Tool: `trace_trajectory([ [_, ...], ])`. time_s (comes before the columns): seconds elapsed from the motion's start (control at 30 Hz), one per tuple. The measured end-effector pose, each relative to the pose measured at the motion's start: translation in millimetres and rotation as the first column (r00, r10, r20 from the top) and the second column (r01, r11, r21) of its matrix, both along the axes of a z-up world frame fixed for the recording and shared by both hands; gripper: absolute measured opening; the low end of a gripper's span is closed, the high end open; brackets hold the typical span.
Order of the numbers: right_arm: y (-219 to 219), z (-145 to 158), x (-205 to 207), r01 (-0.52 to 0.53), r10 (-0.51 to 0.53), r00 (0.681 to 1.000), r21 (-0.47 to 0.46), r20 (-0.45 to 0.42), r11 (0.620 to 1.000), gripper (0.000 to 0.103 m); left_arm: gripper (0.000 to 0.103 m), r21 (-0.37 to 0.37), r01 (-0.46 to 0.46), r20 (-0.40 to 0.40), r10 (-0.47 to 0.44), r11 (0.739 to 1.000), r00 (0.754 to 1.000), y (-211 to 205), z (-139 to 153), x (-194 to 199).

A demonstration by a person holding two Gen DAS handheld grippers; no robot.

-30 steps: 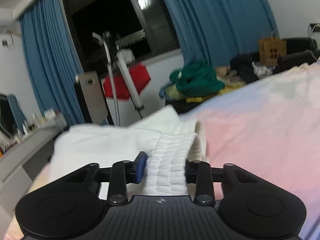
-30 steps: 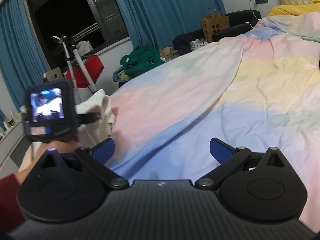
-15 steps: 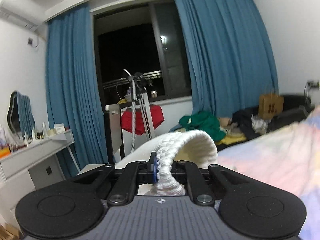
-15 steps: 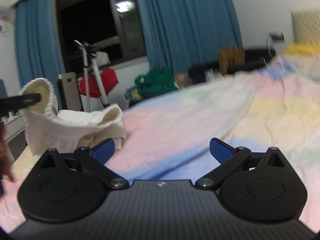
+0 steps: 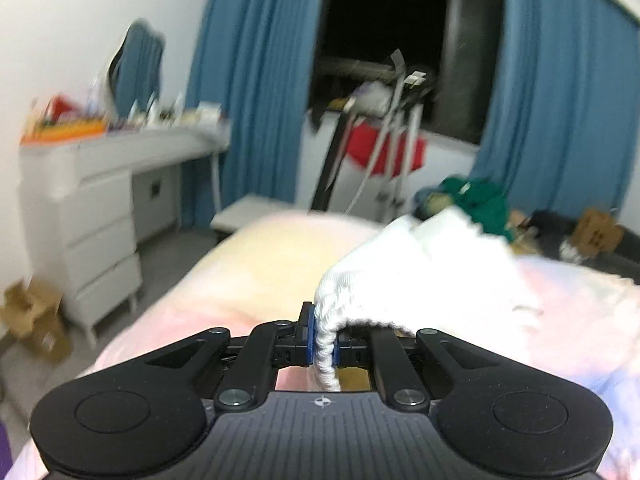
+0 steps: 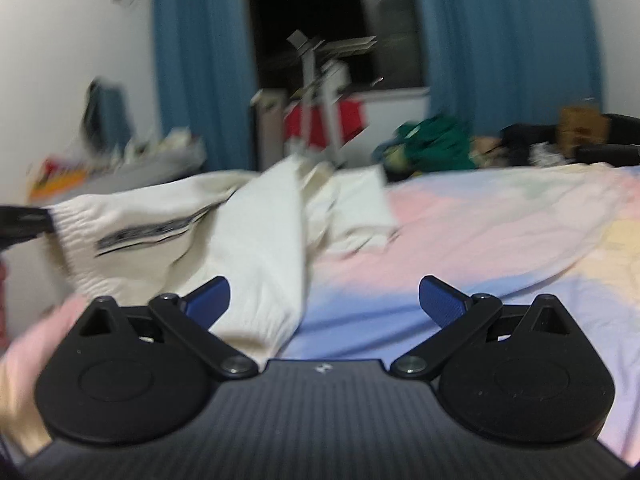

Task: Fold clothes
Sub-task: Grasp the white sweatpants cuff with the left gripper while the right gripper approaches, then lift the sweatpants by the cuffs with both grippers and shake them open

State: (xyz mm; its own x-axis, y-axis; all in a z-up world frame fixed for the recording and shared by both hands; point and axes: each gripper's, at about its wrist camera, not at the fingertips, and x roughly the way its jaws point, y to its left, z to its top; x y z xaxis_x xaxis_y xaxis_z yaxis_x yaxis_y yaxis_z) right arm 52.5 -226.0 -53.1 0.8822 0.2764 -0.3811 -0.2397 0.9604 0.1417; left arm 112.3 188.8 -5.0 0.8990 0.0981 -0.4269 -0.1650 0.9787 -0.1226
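Observation:
A white garment with a ribbed elastic waistband (image 5: 420, 276) lies on the pastel bed sheet (image 5: 256, 276). My left gripper (image 5: 323, 340) is shut on the waistband and holds it lifted above the bed. In the right wrist view the garment (image 6: 256, 232) stretches from the left edge, where the left gripper's fingers (image 6: 24, 220) hold it, down in front of my right gripper (image 6: 324, 300). The right gripper is open and empty, with a fold of the cloth close to its left finger.
A white dresser with drawers (image 5: 92, 208) stands left of the bed, with cardboard boxes (image 5: 36, 324) on the floor. A drying rack with a red cloth (image 6: 320, 116), a pile of green clothes (image 6: 432, 144) and blue curtains (image 6: 496, 32) are beyond the bed.
The left gripper has swung left and pulled the waistband out, spreading the garment across the bed. The right gripper has come closer to the garment, still open.

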Motion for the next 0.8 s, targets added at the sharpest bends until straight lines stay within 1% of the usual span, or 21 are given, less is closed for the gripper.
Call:
trace_trajectory([
  [0.1, 21.4, -10.4, 9.1, -0.063, 0.060, 0.997, -0.071, -0.044, 0.996, 0.096, 0.009, -0.035, -0.025, -0.033, 0.024, 0.999, 0.999, 19.7, -8.4, -0.4],
  [0.13, 27.5, -13.2, 14.7, -0.073, 0.068, 0.996, -0.092, -0.054, 0.993, 0.091, 0.009, -0.045, -0.033, -0.040, 0.032, 0.998, 0.999, 23.3, -10.3, -3.4],
  [0.17, 33.1, -15.7, 20.8, -0.081, 0.074, 0.995, -0.111, -0.066, 0.991, 0.083, 0.009, -0.051, -0.042, -0.044, 0.039, 0.998, 0.998, 26.9, -12.3, -8.8],
  [0.23, 43.9, -25.6, 35.1, -0.086, 0.069, 0.991, -0.156, -0.112, 0.984, 0.073, 0.010, -0.031, -0.056, -0.057, 0.055, 0.998, 0.997, 31.1, -16.0, -2.3],
  [0.27, 48.6, -32.1, 44.9, -0.091, 0.066, 0.988, -0.175, -0.142, 0.980, 0.071, 0.010, -0.017, -0.062, -0.066, 0.061, 0.998, 0.996, 30.3, -20.3, -0.8],
  [0.3, 51.7, -38.3, 52.9, -0.103, 0.074, 0.984, -0.180, -0.163, 0.978, 0.071, 0.011, -0.009, -0.067, -0.079, 0.066, 0.998, 0.995, 30.6, -23.5, 9.8],
  [0.33, 54.3, -44.1, 59.6, -0.118, 0.086, 0.980, -0.179, -0.178, 0.977, 0.071, 0.011, -0.016, -0.073, -0.093, 0.071, 0.997, 0.993, 32.0, -27.0, 18.8],
  [0.4, 59.2, -55.8, 72.2, -0.143, 0.114, 0.979, -0.171, -0.169, 0.975, 0.069, 0.011, -0.031, -0.087, -0.120, 0.083, 0.996, 0.989, 35.2, -33.8, 35.7],
  [0.43, 61.3, -60.6, 77.7, -0.147, 0.122, 0.980, -0.162, -0.157, 0.976, 0.066, 0.012, -0.043, -0.097, -0.127, 0.091, 0.994, 0.988, 38.3, -35.4, 38.0],
  [0.47, 63.2, -64.5, 84.5, -0.149, 0.128, 0.980, -0.143, -0.150, 0.978, 0.059, 0.012, -0.053, -0.105, -0.134, 0.097, 0.993, 0.986, 41.4, -37.0, 40.0],
  [0.53, 66.4, -71.2, 97.0, -0.145, 0.130, 0.982, -0.100, -0.140, 0.984, 0.051, 0.012, -0.054, -0.109, -0.141, 0.100, 0.993, 0.985, 44.9, -39.8, 41.0],
  [0.57, 68.9, -73.6, 100.4, -0.138, 0.125, 0.984, -0.098, -0.131, 0.986, 0.047, 0.012, -0.052, -0.108, -0.143, 0.099, 0.993, 0.985, 44.4, -40.7, 40.8],
  [0.63, 75.6, -77.2, 103.9, -0.139, 0.126, 0.986, -0.123, -0.109, 0.983, 0.043, 0.013, -0.045, -0.101, -0.142, 0.094, 0.994, 0.985, 43.6, -42.1, 44.1],
  [0.7, 76.8, -77.2, 105.0, -0.150, 0.138, 0.985, -0.124, -0.105, 0.981, 0.041, 0.013, -0.041, -0.092, -0.143, 0.085, 0.995, 0.986, 39.4, -41.7, 46.7],
  [0.73, 77.0, -76.9, 105.4, -0.157, 0.144, 0.984, -0.122, -0.105, 0.980, 0.035, 0.013, -0.043, -0.089, -0.146, 0.082, 0.995, 0.986, 34.6, -39.6, 47.4],
  [0.77, 77.1, -74.9, 105.9, -0.161, 0.149, 0.983, -0.115, -0.105, 0.980, 0.027, 0.014, -0.045, -0.087, -0.148, 0.080, 0.995, 0.986, 33.7, -38.7, 47.6],
  [0.8, 76.7, -71.4, 104.6, -0.159, 0.148, 0.984, -0.112, -0.101, 0.981, 0.026, 0.014, -0.045, -0.087, -0.153, 0.079, 0.995, 0.985, 33.3, -38.2, 47.7],
])
